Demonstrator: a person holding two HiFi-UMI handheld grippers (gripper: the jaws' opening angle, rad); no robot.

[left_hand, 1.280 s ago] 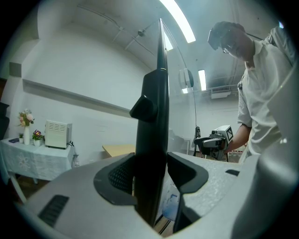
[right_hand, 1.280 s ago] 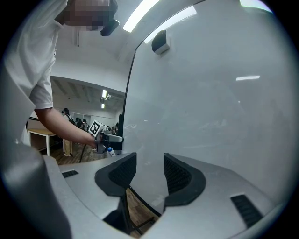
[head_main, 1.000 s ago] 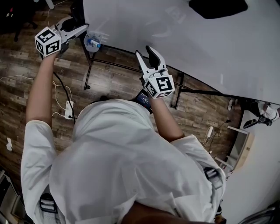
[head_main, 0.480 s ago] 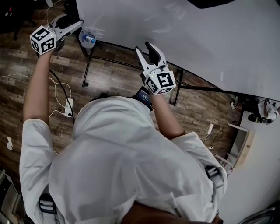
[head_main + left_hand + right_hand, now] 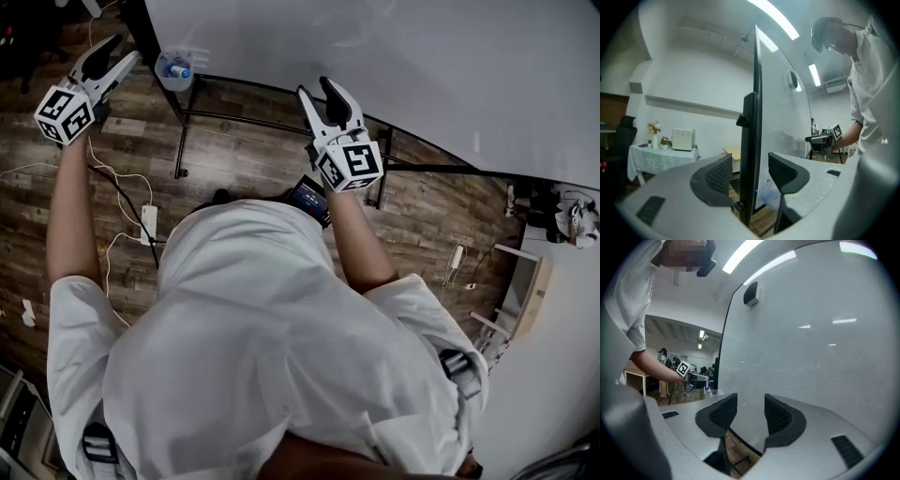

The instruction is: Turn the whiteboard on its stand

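Left gripper [image 5: 119,50] lies left of the whiteboard [image 5: 394,66] (right gripper [image 5: 316,89] before it).

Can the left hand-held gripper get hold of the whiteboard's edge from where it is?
Probably yes. The left hand-held gripper has its jaws apart, the whiteboard's edge lined up in the gap between them, neither pad pressing on it; nothing blocks the way.

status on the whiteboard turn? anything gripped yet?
Done: nothing visibly; large white whiteboard sits on its black metal stand, ungripped. In hand: left gripper, jaws open, lined up on the board's black side frame without touching; right gripper, open and empty, faces the white surface near its lower edge. Left: grip and swing the board.
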